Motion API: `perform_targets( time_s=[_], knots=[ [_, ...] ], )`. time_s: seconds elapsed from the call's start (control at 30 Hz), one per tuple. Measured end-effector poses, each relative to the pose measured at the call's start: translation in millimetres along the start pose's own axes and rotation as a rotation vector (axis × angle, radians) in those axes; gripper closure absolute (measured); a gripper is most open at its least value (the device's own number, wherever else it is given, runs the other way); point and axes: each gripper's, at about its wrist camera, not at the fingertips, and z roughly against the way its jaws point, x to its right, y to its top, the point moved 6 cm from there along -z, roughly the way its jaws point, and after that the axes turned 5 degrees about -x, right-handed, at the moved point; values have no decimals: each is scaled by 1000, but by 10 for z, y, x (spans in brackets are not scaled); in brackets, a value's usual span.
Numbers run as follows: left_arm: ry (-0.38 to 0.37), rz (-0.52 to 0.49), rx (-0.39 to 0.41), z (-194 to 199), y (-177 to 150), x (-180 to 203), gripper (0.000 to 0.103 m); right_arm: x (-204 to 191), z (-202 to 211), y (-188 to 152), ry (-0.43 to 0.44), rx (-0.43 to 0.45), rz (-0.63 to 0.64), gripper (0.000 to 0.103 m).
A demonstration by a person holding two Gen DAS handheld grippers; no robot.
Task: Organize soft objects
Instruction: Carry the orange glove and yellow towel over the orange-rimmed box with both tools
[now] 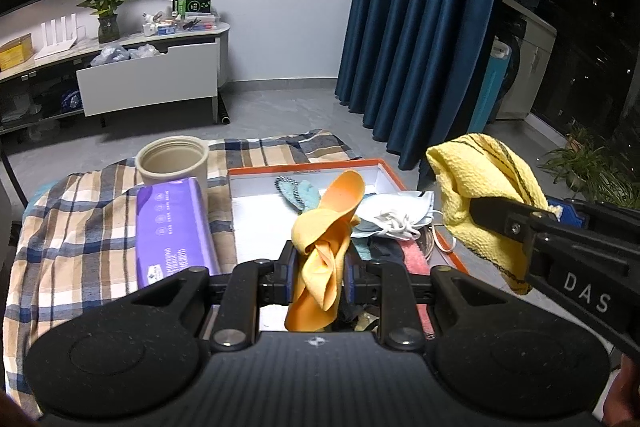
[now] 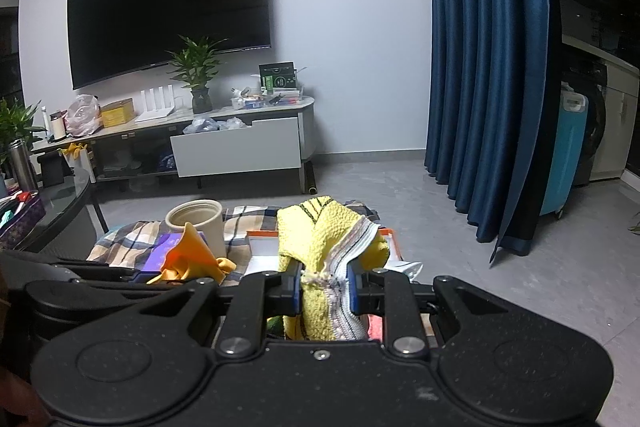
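My left gripper (image 1: 320,277) is shut on an orange cloth (image 1: 328,227), which sticks up and hangs down between the pads above the orange-rimmed tray (image 1: 256,175). My right gripper (image 2: 324,287) is shut on a yellow knitted cloth (image 2: 320,235) with a dark edge and a white striped part. In the left wrist view that yellow cloth (image 1: 480,195) hangs at the right of the tray, held up in the air. Inside the tray lie white face masks (image 1: 394,213), a blue-green patterned piece (image 1: 296,193) and a pink strap (image 1: 418,259).
A beige cup (image 1: 173,159) and a purple pack (image 1: 173,227) stand left of the tray on a plaid cloth (image 1: 80,211). Beyond are grey floor, a TV cabinet (image 2: 236,143) with an open white drawer, a blue curtain (image 2: 480,67) and a glass table (image 2: 52,211) at far left.
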Motion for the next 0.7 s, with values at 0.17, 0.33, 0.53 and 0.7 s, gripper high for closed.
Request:
perform_targets(
  time_s=[0.17, 0.33, 0.53, 0.7],
  knots=[
    [-8, -9, -8, -57, 2, 36, 79, 79, -40, 1, -10, -2, -7, 77],
    [-15, -10, -20, -129, 6, 54, 79, 172, -97, 2, -19, -13, -19, 76],
    [-22, -17, -32, -214, 11, 95, 79, 274, -184, 8, -29, -23, -33, 76],
    [-26, -22, -39, -271, 19, 143, 79, 330, -246, 3, -33, -30, -41, 76]
  ],
)
